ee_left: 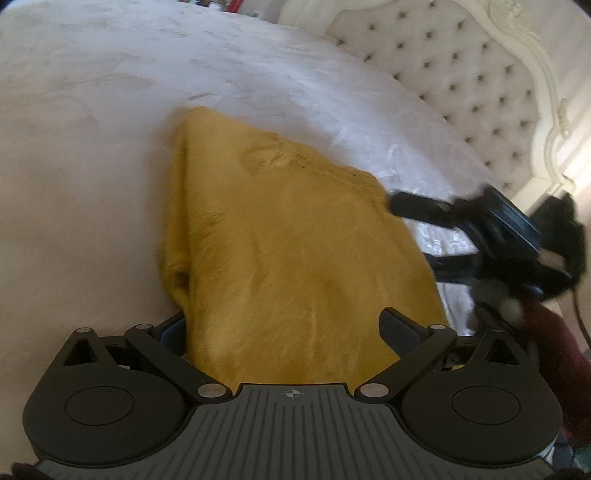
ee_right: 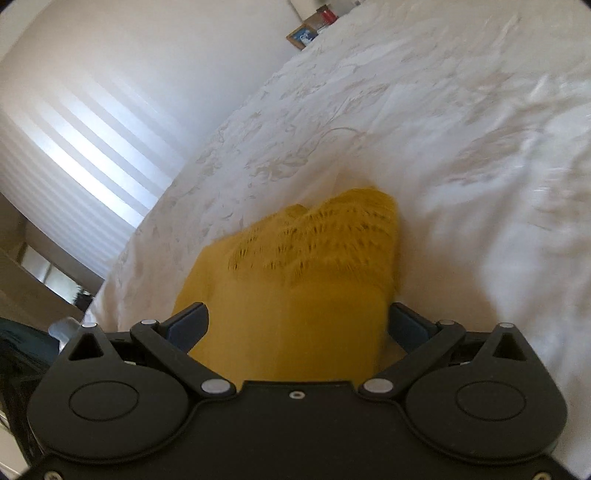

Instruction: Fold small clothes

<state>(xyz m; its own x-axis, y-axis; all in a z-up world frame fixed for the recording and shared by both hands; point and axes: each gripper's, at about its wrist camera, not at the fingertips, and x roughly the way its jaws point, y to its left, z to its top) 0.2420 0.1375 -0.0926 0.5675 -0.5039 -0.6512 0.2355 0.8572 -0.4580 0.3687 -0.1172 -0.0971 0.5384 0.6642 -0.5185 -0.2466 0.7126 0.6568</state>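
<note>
— Looking along the left gripper (ee_left: 290, 326) first: what sits between its fingers?

— A fuzzy mustard-yellow knit garment (ee_left: 280, 236). The two black fingers stand wide apart, one on each side of the cloth's near edge, and the fabric passes between them; whether they pinch it I cannot tell.

— And the right gripper (ee_right: 297, 325)?

— Much the same. Its blue-padded fingers are spread wide, with the garment (ee_right: 295, 295) filling the gap between them. The cloth runs down under the gripper body, so a real grip cannot be confirmed.

— Where does the garment lie?

— On the white embroidered bedspread (ee_left: 92, 129), bunched into a rough heap. In the right wrist view an open-stitch ribbed part (ee_right: 332, 236) lies at the garment's far end.

— Beyond the garment?

— From the left wrist view, the right gripper (ee_left: 417, 236) shows just beside the garment's right edge, blurred. Farther off stands a cream button-tufted headboard (ee_left: 461, 74). From the right wrist view, past the garment, bright striped window blinds (ee_right: 74, 147) and a small wooden picture frame (ee_right: 303, 36).
</note>
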